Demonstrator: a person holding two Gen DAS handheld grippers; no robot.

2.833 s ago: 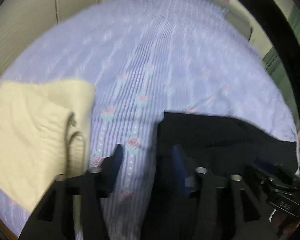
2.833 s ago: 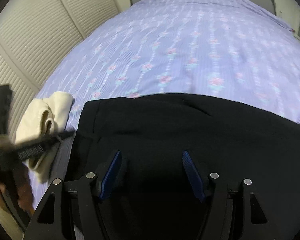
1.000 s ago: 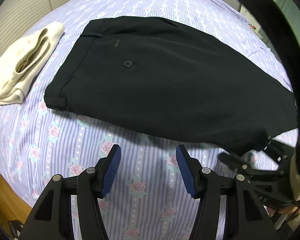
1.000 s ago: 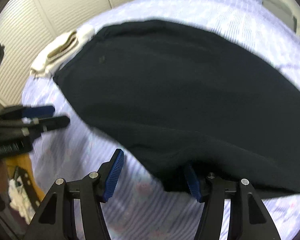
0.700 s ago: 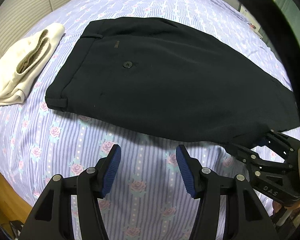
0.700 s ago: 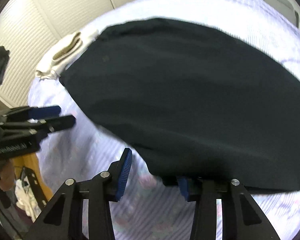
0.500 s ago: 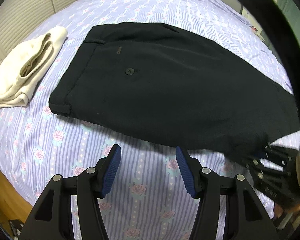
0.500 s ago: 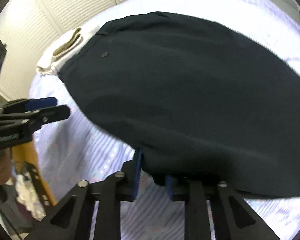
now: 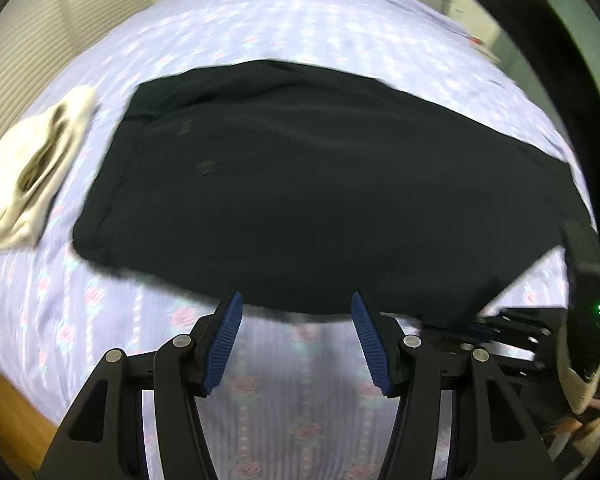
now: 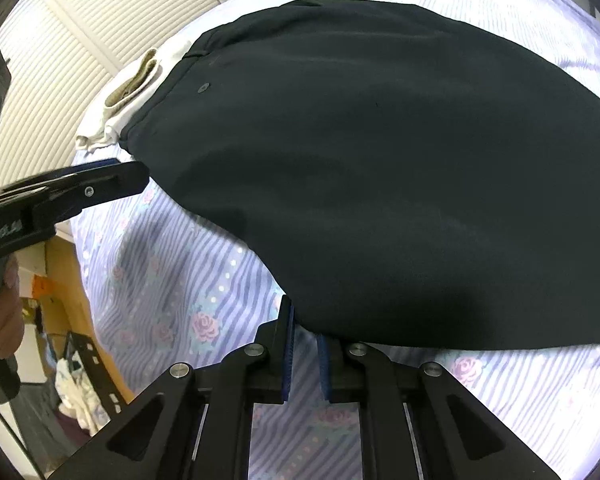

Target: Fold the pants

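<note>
Right gripper (image 10: 304,334): jaws nearly together, just been closing, blue pads pinching the near edge of the black pants (image 10: 380,160) at their lower tip; dark cloth caught between the pads and draped away above them. In the left wrist view, seen low at the right, clamped on the same dark corner (image 9: 476,326).

Left gripper (image 9: 296,340): jaws parted about halfway, nothing between the pads, hanging just off the near edge of the pants over bare bedsheet (image 9: 260,420). In the right wrist view, reaching in from the left border (image 10: 112,178), its tip right by the waistband corner of the pants; contact cannot be told. Person's hand (image 10: 2,312) wrapped round its handle at the far left.

Pants spread flat and wide across the near half of the bed, waistband toward the left edge, a small button (image 10: 203,88) showing near the waistband, legs running off toward the right edge. Left wrist view blurred, so finer detail of the cloth lost there.

Cream folded garment (image 9: 32,168) lying by the bed's left edge, just beside the waistband, touching or nearly touching it. Lilac striped sheet with pink roses under everything. Slatted white doors (image 10: 80,32) beyond the bed's left edge; wooden bed frame (image 10: 88,296) below the near left corner.
</note>
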